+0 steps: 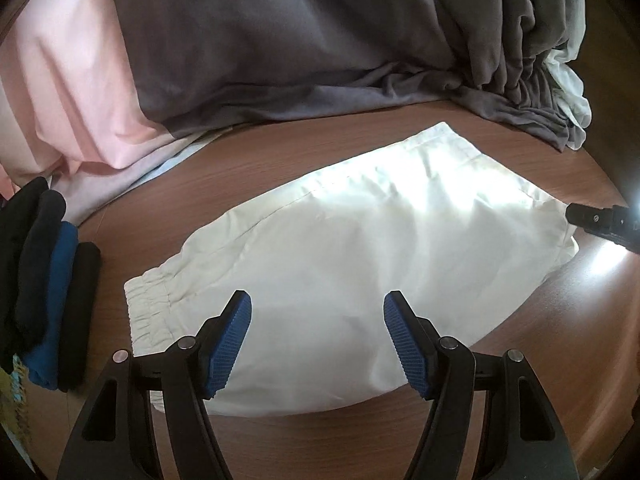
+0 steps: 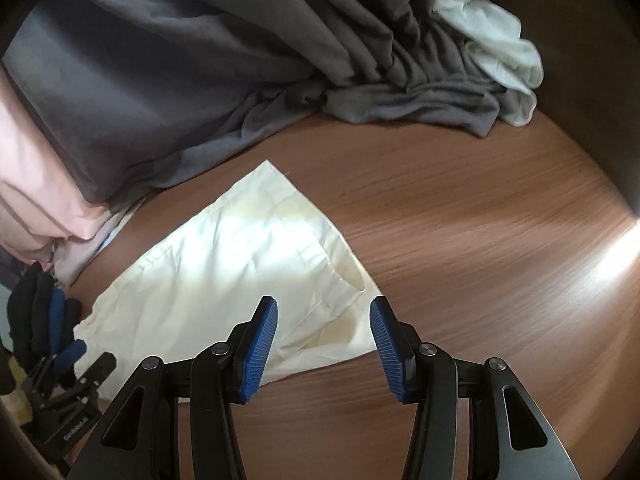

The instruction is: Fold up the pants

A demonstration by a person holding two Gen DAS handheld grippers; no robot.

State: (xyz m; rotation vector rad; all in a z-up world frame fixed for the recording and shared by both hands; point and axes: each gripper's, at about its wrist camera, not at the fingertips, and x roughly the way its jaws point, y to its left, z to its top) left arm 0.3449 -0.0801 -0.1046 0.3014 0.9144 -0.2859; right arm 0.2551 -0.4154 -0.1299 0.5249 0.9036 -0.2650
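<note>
Both my grippers, left gripper [image 1: 316,344] and right gripper [image 2: 323,348], hover above the folded white pants [image 1: 360,248] on the wooden table [image 1: 400,440], fingers spread, gripping nothing.

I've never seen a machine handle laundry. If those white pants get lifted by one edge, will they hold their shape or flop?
Probably flop: the white pants lie flat in soft creases on the wooden table, so the cloth looks thin and limp. They likely weigh little for their spread. The gathered waistband looks thicker, perhaps an easier place to pinch. Pushed, they would likely bunch rather than slide whole.
</note>
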